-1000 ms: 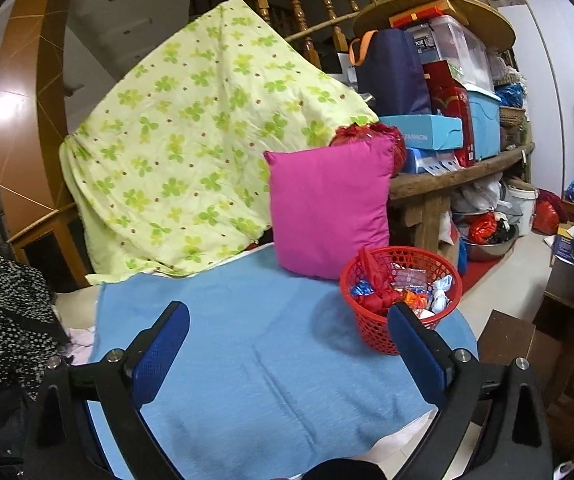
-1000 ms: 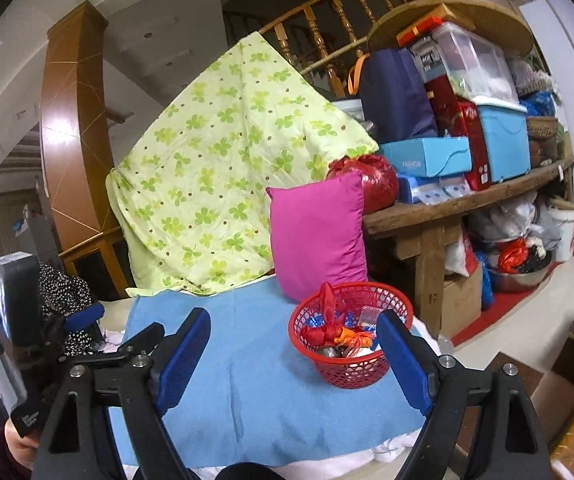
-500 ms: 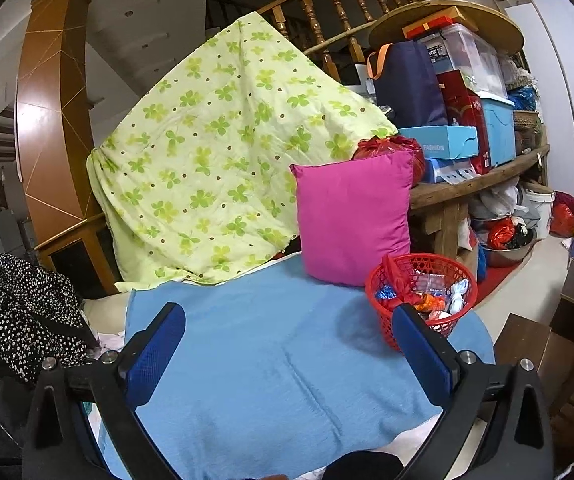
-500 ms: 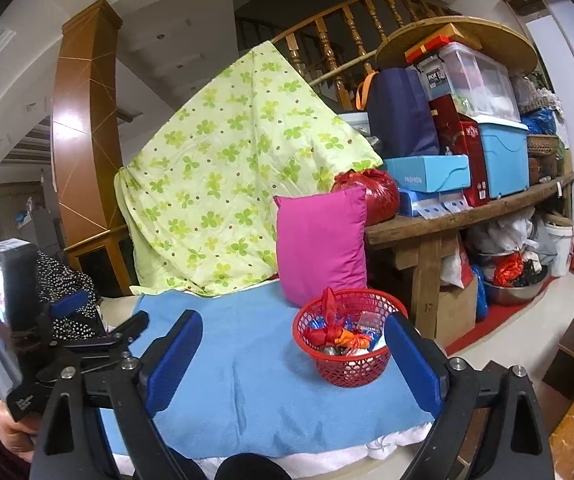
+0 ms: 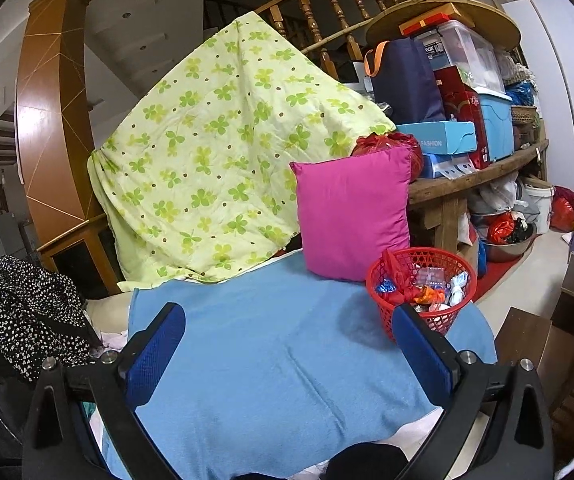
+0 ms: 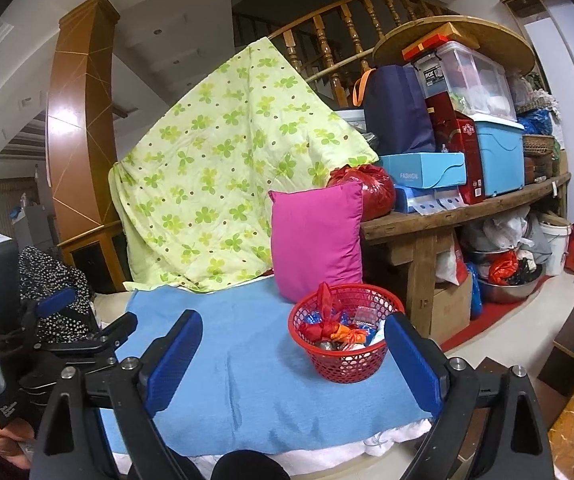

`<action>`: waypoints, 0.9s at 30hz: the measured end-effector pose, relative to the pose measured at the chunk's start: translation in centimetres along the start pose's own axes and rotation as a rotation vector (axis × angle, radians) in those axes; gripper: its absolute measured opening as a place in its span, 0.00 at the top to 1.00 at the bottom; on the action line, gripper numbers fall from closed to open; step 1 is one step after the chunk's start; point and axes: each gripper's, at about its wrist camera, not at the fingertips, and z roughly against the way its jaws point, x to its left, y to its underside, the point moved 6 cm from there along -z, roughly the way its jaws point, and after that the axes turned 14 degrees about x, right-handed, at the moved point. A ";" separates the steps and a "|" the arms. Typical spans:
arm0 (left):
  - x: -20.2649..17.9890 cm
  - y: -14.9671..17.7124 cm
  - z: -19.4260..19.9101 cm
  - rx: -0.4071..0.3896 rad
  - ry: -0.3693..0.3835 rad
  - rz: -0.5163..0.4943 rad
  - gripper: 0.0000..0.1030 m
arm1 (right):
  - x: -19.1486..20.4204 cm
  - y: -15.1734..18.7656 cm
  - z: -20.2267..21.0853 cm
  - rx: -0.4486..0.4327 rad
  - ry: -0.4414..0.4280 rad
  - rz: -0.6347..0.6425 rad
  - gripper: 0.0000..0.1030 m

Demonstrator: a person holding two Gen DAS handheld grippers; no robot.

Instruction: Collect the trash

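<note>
A red mesh basket [image 5: 443, 322] [image 6: 343, 364] full of crumpled wrappers and other trash [image 5: 427, 292] [image 6: 343, 330] stands on the right part of a blue blanket [image 5: 287, 360] [image 6: 255, 360]. My left gripper [image 5: 287, 344] is open and empty, held back over the blanket's near edge, with the basket just beyond its right finger. My right gripper [image 6: 291, 356] is open and empty, with the basket between its fingers but farther off. The left gripper also shows at the left of the right wrist view [image 6: 75, 320].
A pink cushion [image 5: 353, 216] [image 6: 315, 240] stands behind the basket against a green flowered quilt [image 5: 223, 160]. A wooden bench [image 6: 467, 216] stacked with boxes and bags is at the right. A black spotted cloth [image 5: 27, 312] lies at the left.
Both grippers have drawn back and up from the blanket; the basket looks smaller and farther in both views. Both stayed open and empty.
</note>
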 end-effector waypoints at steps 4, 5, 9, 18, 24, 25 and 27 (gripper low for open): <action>0.0 0.5 0.1 0.005 0.003 -0.001 0.00 | 0.3 0.2 -0.2 0.006 0.004 0.007 0.09; 0.0 0.6 0.1 0.006 0.003 -0.002 0.00 | 0.4 0.2 -0.2 0.006 0.006 0.010 0.09; 0.0 0.6 0.2 0.006 0.003 -0.006 0.00 | 0.5 0.3 -0.3 0.005 0.000 0.007 0.09; 0.5 1.1 -0.1 0.017 0.002 0.000 0.00 | 0.7 0.3 -0.2 0.005 -0.003 0.007 0.09; 0.5 1.1 -0.1 0.016 0.002 -0.001 0.00 | 0.9 0.4 -0.3 0.005 -0.002 0.006 0.09; 0.6 1.2 -0.1 0.017 0.003 -0.003 0.00 | 0.8 0.4 -0.3 0.005 -0.003 0.006 0.09; 0.5 1.1 -0.1 0.018 0.001 -0.002 0.00 | 0.9 0.4 -0.3 0.005 -0.003 0.005 0.09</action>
